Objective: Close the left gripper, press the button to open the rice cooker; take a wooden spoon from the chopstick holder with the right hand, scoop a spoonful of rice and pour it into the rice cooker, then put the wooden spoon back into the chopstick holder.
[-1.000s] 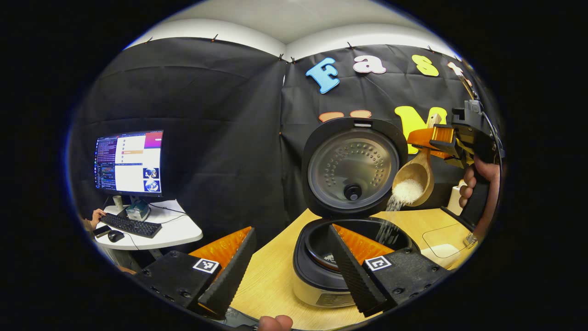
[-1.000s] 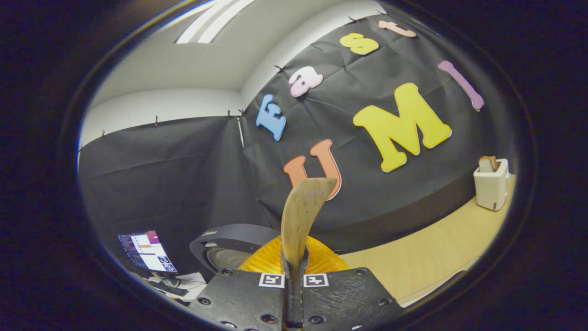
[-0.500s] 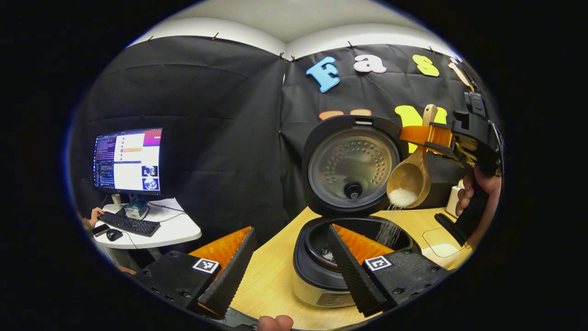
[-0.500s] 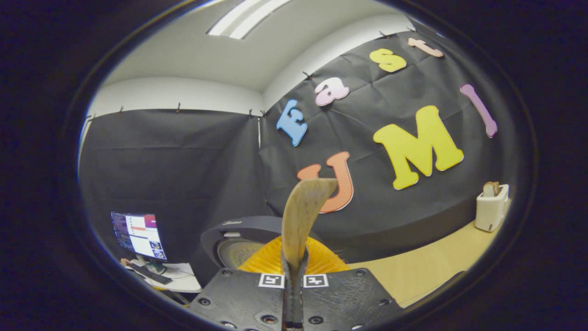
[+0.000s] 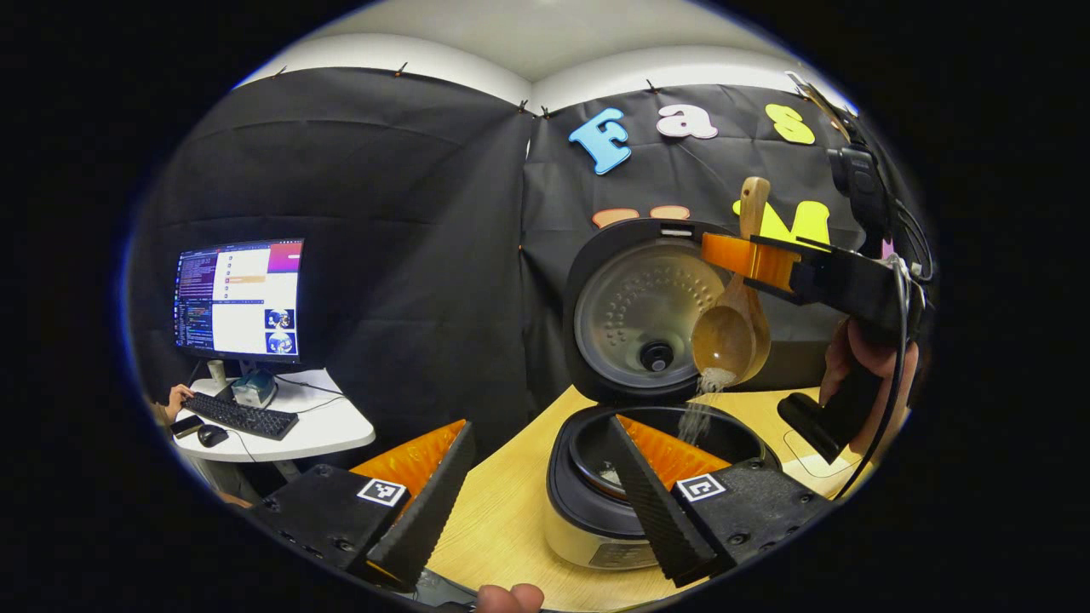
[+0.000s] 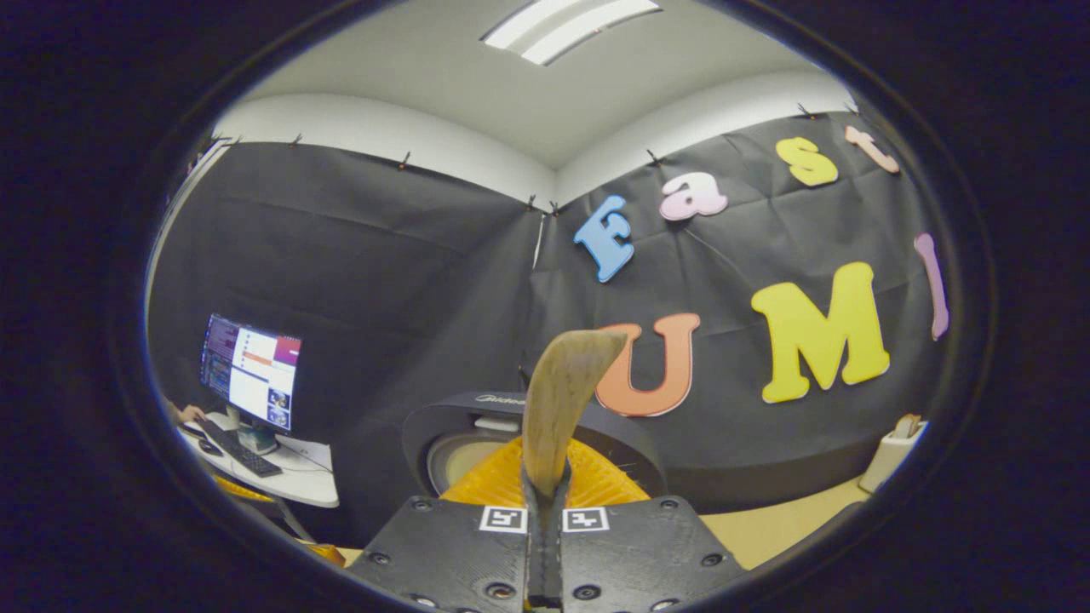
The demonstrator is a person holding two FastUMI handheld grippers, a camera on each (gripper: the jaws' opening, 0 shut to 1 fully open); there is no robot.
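Note:
The dark rice cooker [image 5: 588, 502] stands open on the wooden table, its lid [image 5: 651, 311] upright behind the pot. My left gripper [image 5: 539, 423] hangs open just in front of it, holding nothing. Above the pot's right side, the wooden spoon [image 5: 731, 336] is tipped bowl-down and rice [image 5: 700, 407] streams from it into the pot. A hand [image 5: 851, 362] holds my right gripper [image 5: 734, 254], which is shut on the spoon's handle. In the right gripper view the handle [image 6: 558, 400] sticks up between the shut fingers of my right gripper [image 6: 545, 511], with the cooker lid [image 6: 502, 421] behind.
A lit monitor [image 5: 238, 298] and a keyboard [image 5: 241, 417] sit on a white side desk [image 5: 324, 430] at the left, with a person's hand at the keyboard. A white toaster [image 6: 887, 451] stands on the table [image 5: 502, 502] at the far right.
My right gripper has moved left over the pot and tipped the spoon further. Most of the rice has run out of the bowl. The left gripper has stayed put.

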